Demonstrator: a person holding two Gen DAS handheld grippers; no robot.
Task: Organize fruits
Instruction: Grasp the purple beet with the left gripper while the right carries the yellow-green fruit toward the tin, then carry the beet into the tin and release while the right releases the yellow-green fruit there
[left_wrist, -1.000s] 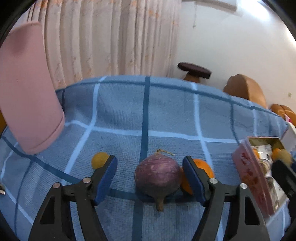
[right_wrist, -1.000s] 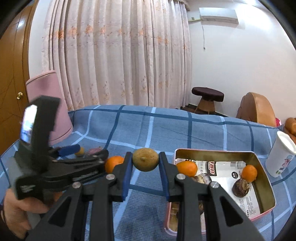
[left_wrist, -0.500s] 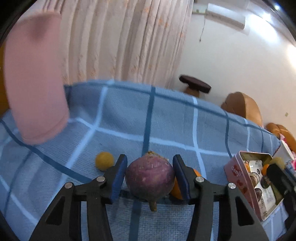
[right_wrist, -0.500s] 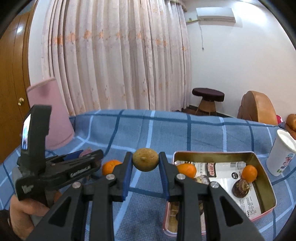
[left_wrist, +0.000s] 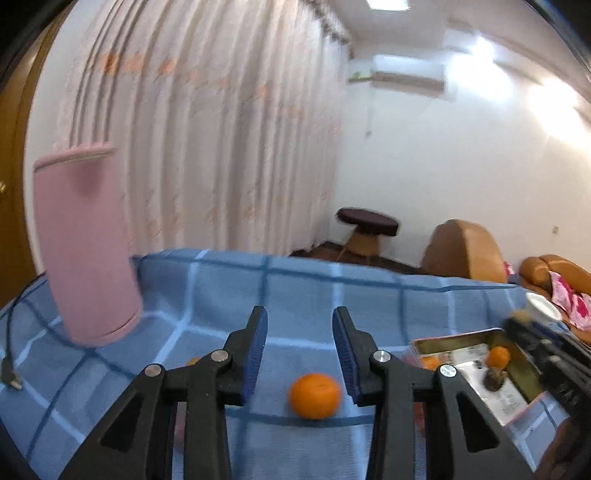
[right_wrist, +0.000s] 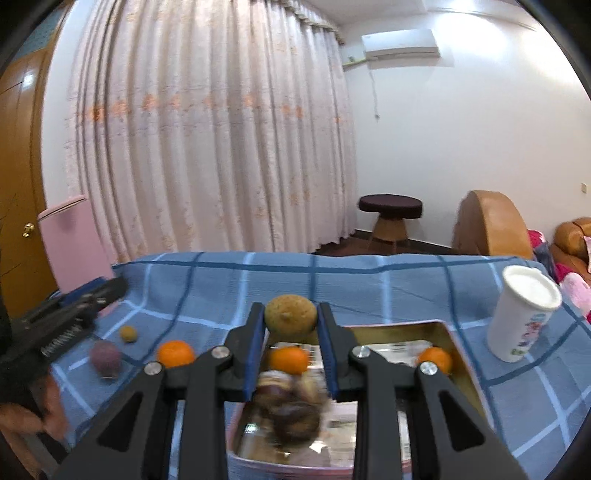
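The right gripper (right_wrist: 291, 314) is clamped on a rough, brownish-yellow round fruit (right_wrist: 291, 318) and holds it in the air over the near end of the rectangular metal tin with pink outer walls (right_wrist: 454, 343). The tin already contains two small orange mandarins (right_wrist: 288, 360) and some darker brown fruit that is too blurred to name. This looks like the delivery step. The next move is to lower the fruit into a free spot on the tin floor and part the jaws without knocking the mandarin just beneath. The left gripper (left_wrist: 299, 332) has just been closing its jaws, but they stand apart with nothing between the blue pads. The loose orange mandarin (left_wrist: 314, 395) seen through the gap lies beyond them on the blue checked cloth (right_wrist: 369, 288). Also waiting on the cloth are a dull purple round fruit (right_wrist: 105, 358) just left of that mandarin and a small yellow fruit (right_wrist: 128, 333) behind it. The left hand probably needs to open wide again, drop back down around the purple fruit and squeeze across its widest part before lifting.
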